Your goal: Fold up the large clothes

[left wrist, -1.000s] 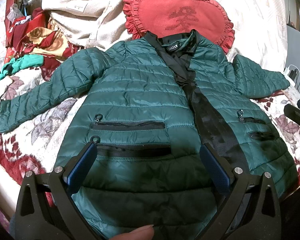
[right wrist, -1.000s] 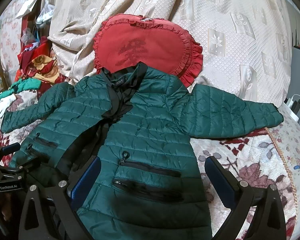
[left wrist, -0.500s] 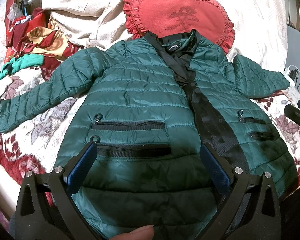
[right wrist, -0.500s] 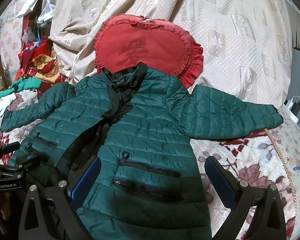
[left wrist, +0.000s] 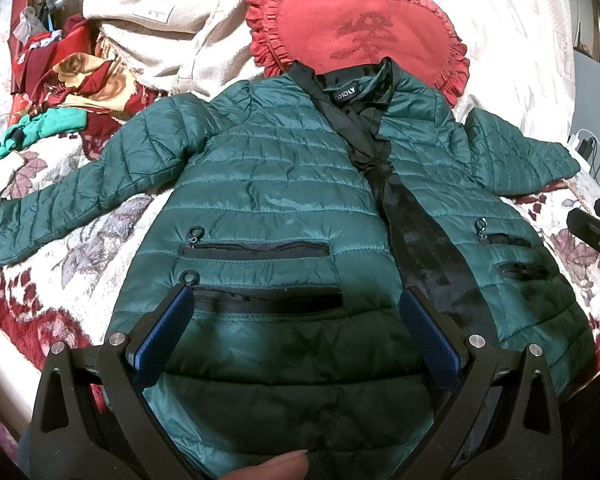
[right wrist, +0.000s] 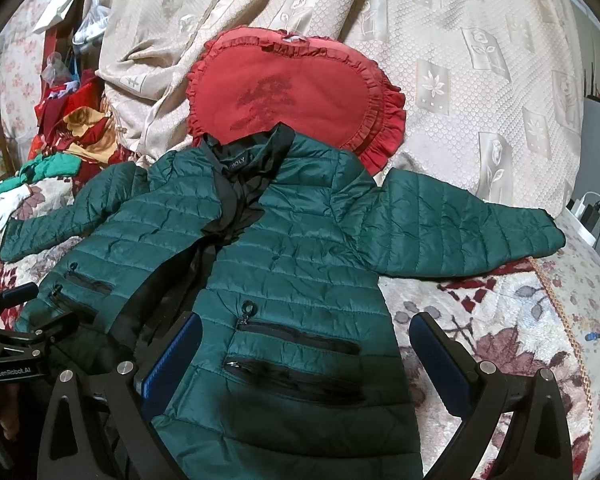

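We hold our left gripper (left wrist: pixel 296 316) and right gripper (right wrist: pixel 304 340) wide open, holding nothing, above the green jacket (left wrist: pixel 268 184) spread flat on the bed (right wrist: pixel 500 320).

Showing dark green quilted jacket (left wrist: pixel 268 184) with black lining; red ruffled heart cushion (left wrist: pixel 360 28); cream embossed floral bedspread (right wrist: pixel 480 60); blue pads (left wrist: pixel 162 336) on black hand-held gripper (left wrist: pixel 296 332).

Floral bed (right wrist: pixel 500 320) carries green jacket (right wrist: pixel 292 248), red cushion (right wrist: pixel 292 92).

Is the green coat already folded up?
No, the green jacket lies flat on the bed with both sleeves spread out to the sides.
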